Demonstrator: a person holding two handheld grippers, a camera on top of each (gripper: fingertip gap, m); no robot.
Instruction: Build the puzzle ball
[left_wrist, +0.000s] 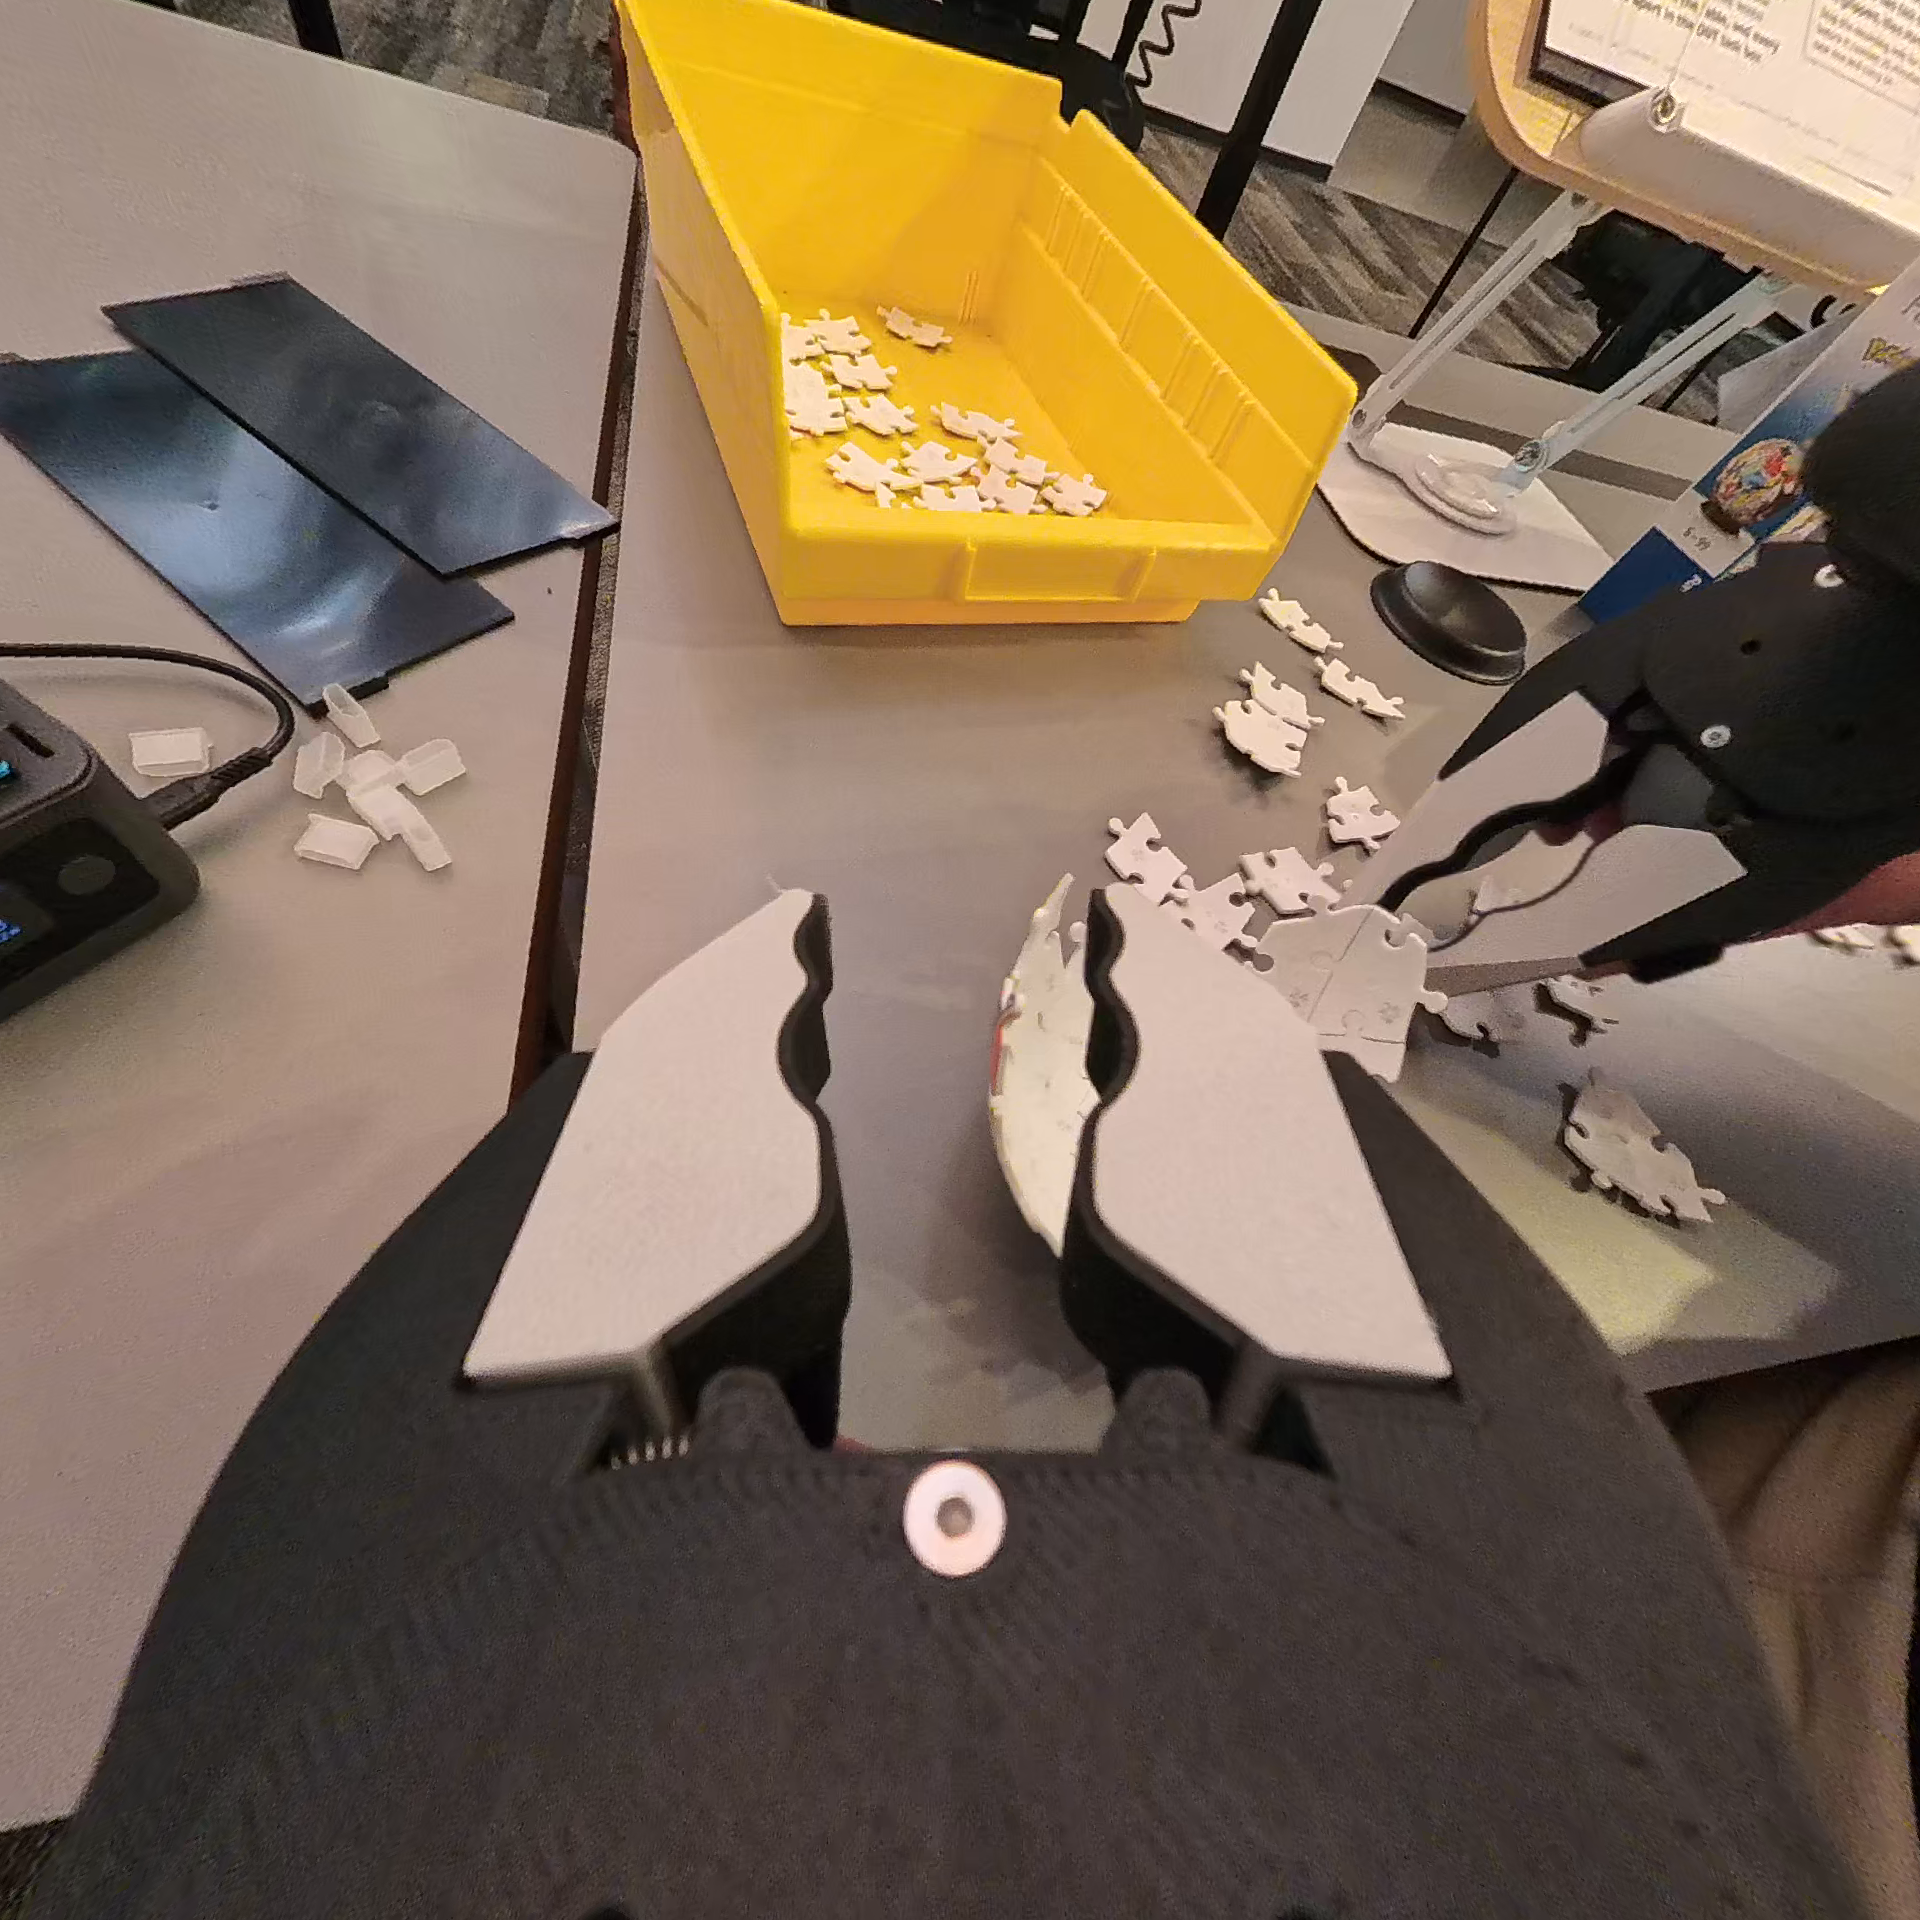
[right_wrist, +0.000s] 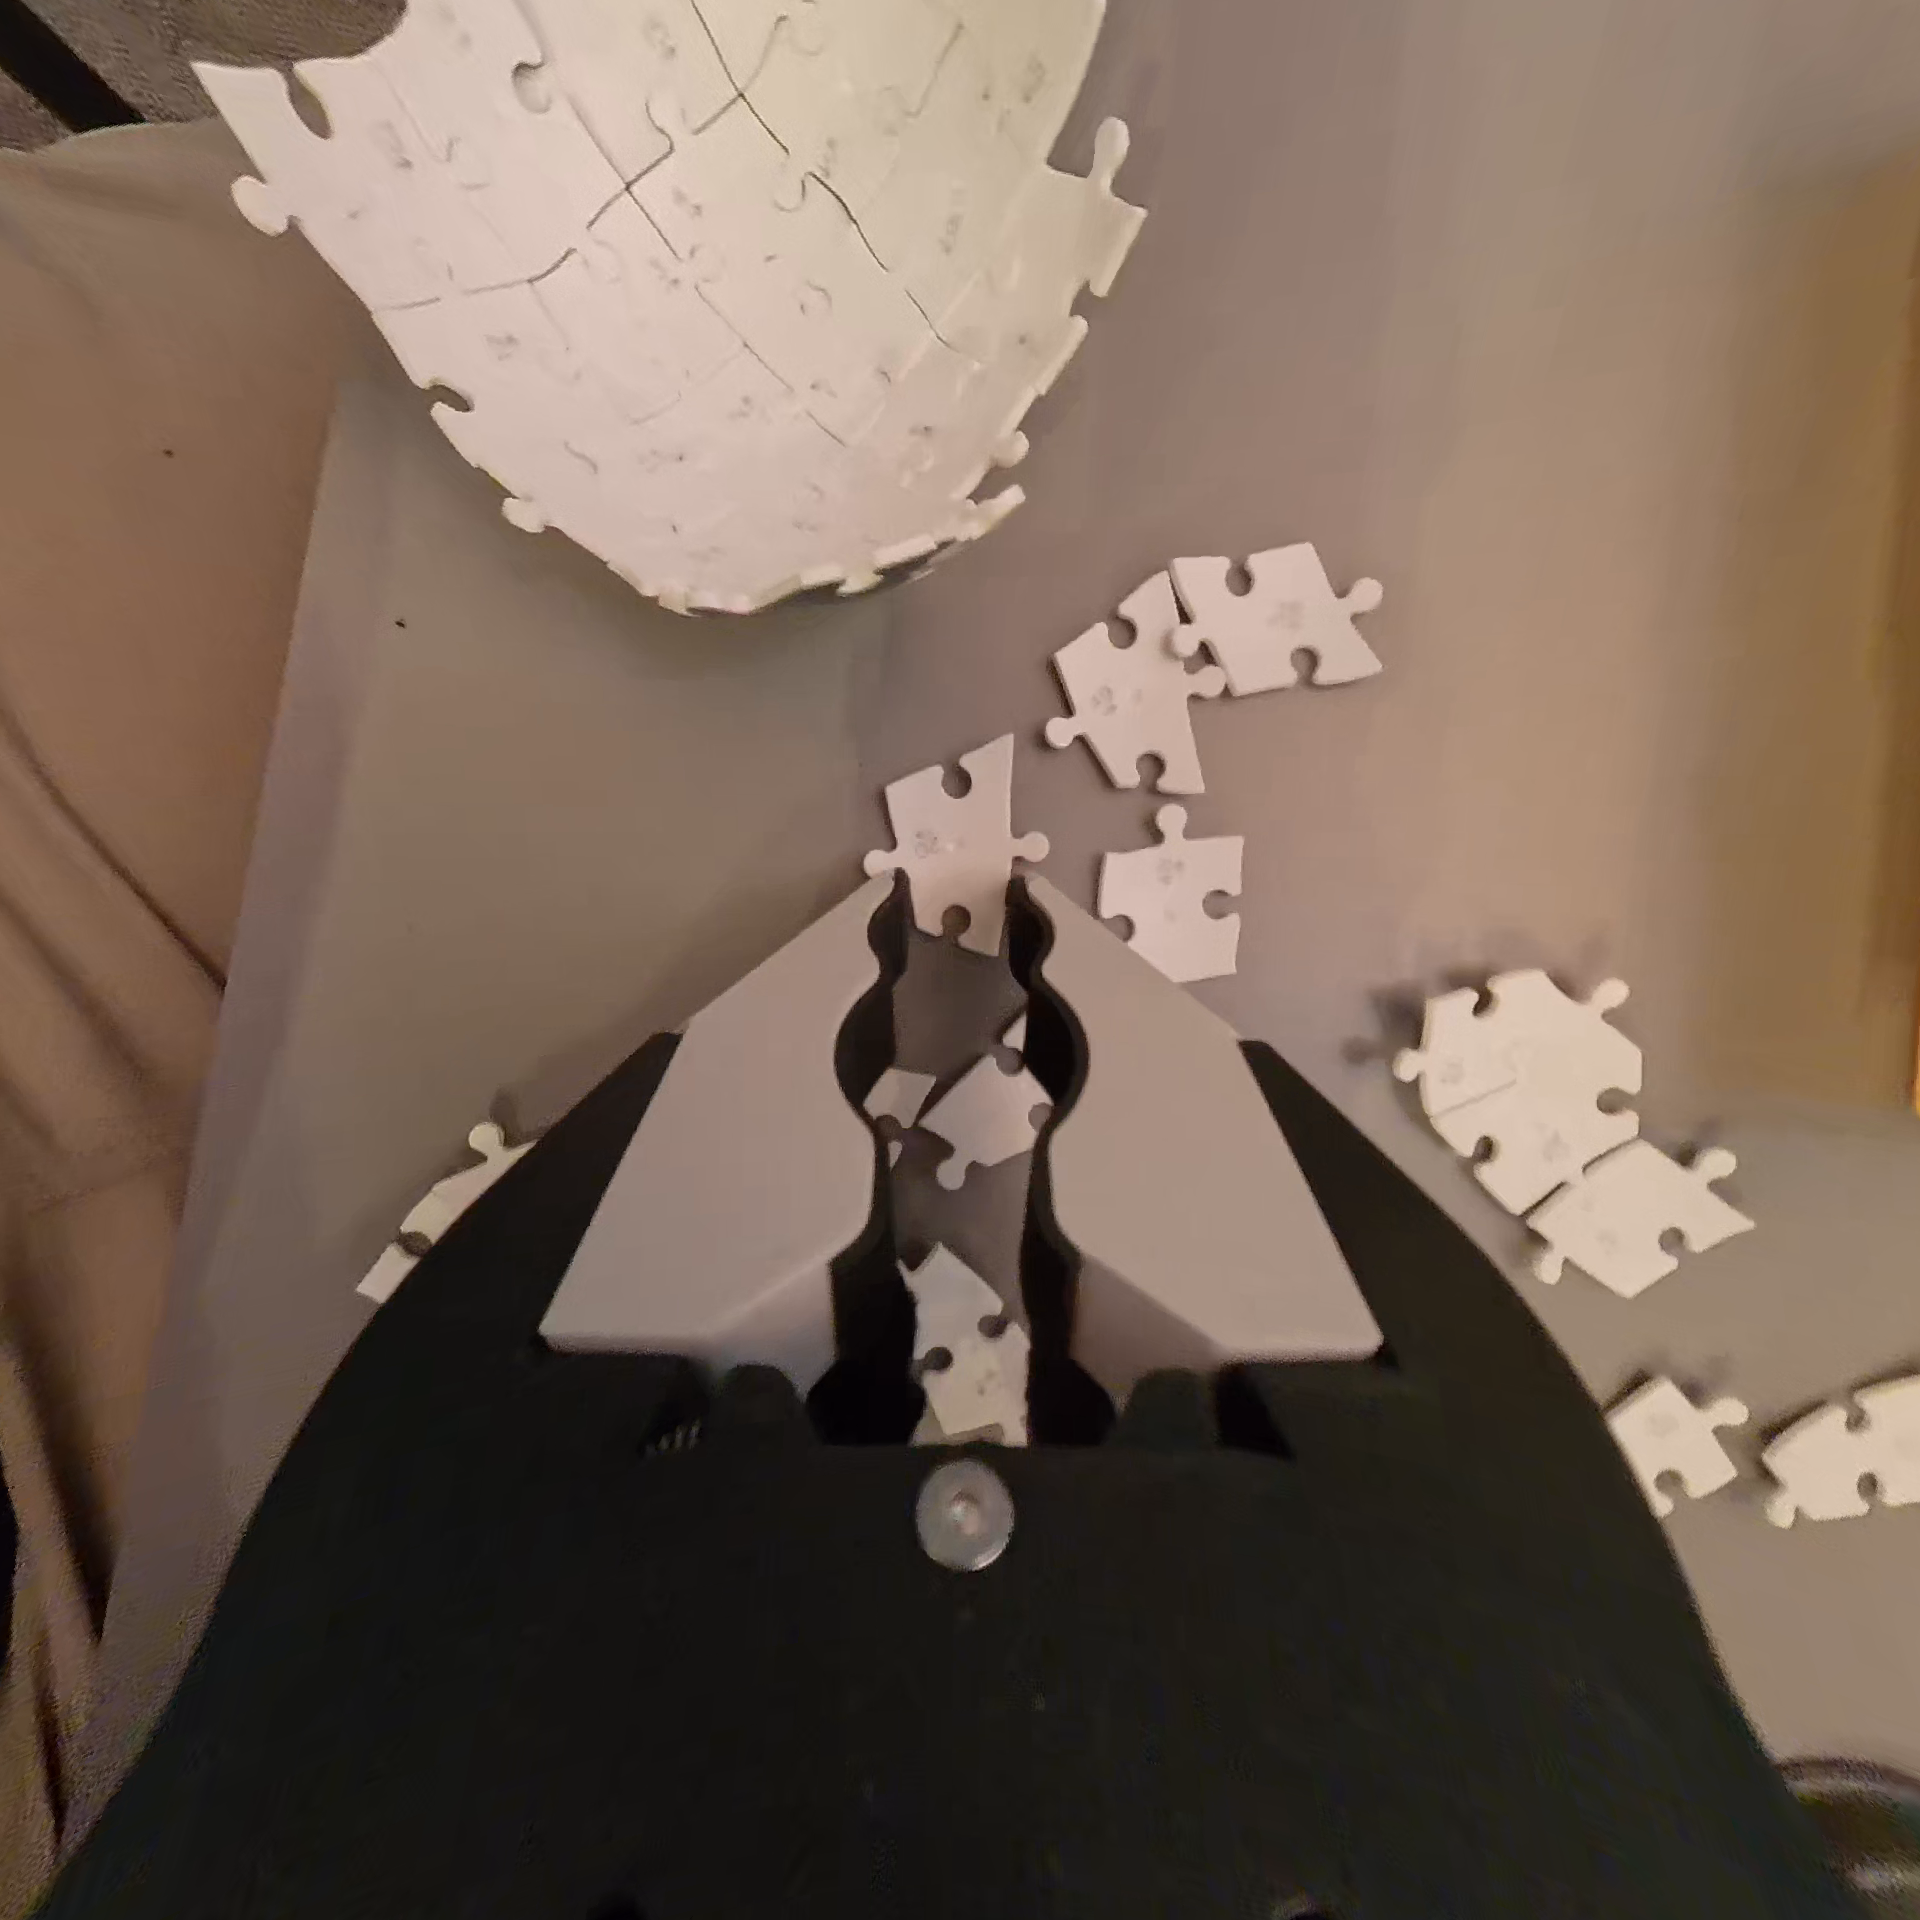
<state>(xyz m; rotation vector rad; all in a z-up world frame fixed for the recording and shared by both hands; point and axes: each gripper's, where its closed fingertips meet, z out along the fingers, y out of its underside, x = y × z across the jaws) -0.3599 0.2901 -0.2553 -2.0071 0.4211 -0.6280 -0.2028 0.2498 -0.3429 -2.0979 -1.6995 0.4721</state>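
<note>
The half-built white puzzle ball (right_wrist: 675, 312) is a curved shell on the grey table (left_wrist: 883, 748). In the left wrist view the shell (left_wrist: 1039, 1081) lies against the inner side of my left gripper's right finger (left_wrist: 1226, 1122). The left gripper (left_wrist: 956, 914) is open, and its left finger stands well clear of the shell. My right gripper (right_wrist: 956, 883) is shut on a single white puzzle piece (right_wrist: 951, 831) at its fingertips, low over the table just short of the shell. The right gripper also shows in the left wrist view (left_wrist: 1397, 940), its tips next to the shell's far edge.
A yellow bin (left_wrist: 1143, 582) with several white pieces stands behind. Loose pieces (right_wrist: 1132, 696) and small joined groups (right_wrist: 1538, 1101) lie around the right gripper. Black sheets (left_wrist: 312, 468), clear plastic caps (left_wrist: 374, 779) and a cabled device (left_wrist: 62, 852) lie left. A black round stand (left_wrist: 1449, 623) sits right. The gap from one gripper's tips to the other's is roughly 20 cm.
</note>
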